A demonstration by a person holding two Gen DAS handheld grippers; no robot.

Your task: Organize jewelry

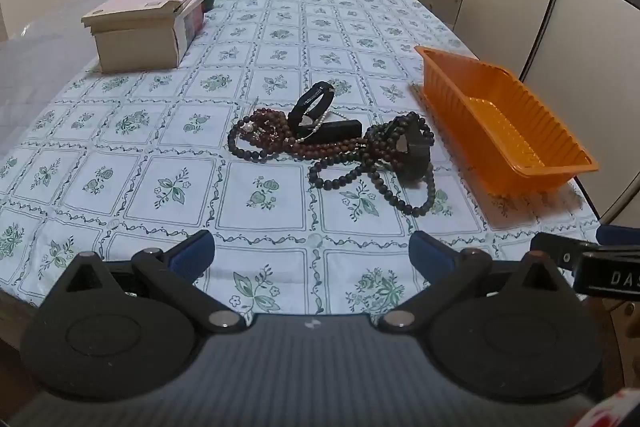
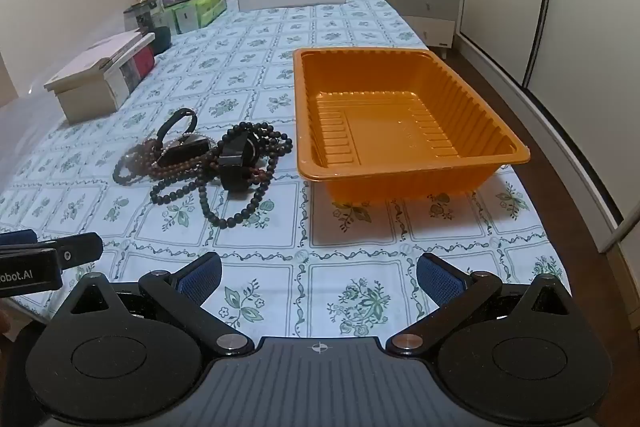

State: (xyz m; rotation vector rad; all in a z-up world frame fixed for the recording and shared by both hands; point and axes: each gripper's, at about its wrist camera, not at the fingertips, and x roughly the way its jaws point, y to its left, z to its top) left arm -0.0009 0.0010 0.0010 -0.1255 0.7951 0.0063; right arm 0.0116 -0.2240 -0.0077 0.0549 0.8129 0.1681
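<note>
**Tangled beads wait beside an empty tray**

Both tongs hover over the near edge of the surface (image 1: 120, 131), angled down toward it. The left tongs (image 1: 311, 253) stand wide with nothing between the pads; the right tongs (image 2: 319, 277) are just as wide and just as empty.

The jewelry (image 1: 332, 143) lies in one heap mid-surface: dark bead strands (image 2: 224, 203) looped over reddish-brown ones, a thin pearl string, and two black bands (image 2: 236, 163) resting on top. Just to its right sits the orange tray (image 2: 516, 151), apart from the heap and with nothing in it, so sorting has not started.

The strands look light and limp; lifted at one point, they will likely sag, swing and drag neighbours along, since the loops overlap. Round beads may roll out of a loose pinch, so closing across a strand rather than along it seems wiser. The bands appear stiffer and lie uppermost. Taking one by its raised loop first should free the beads below. The pearl string looks fine and easily snagged.
</note>
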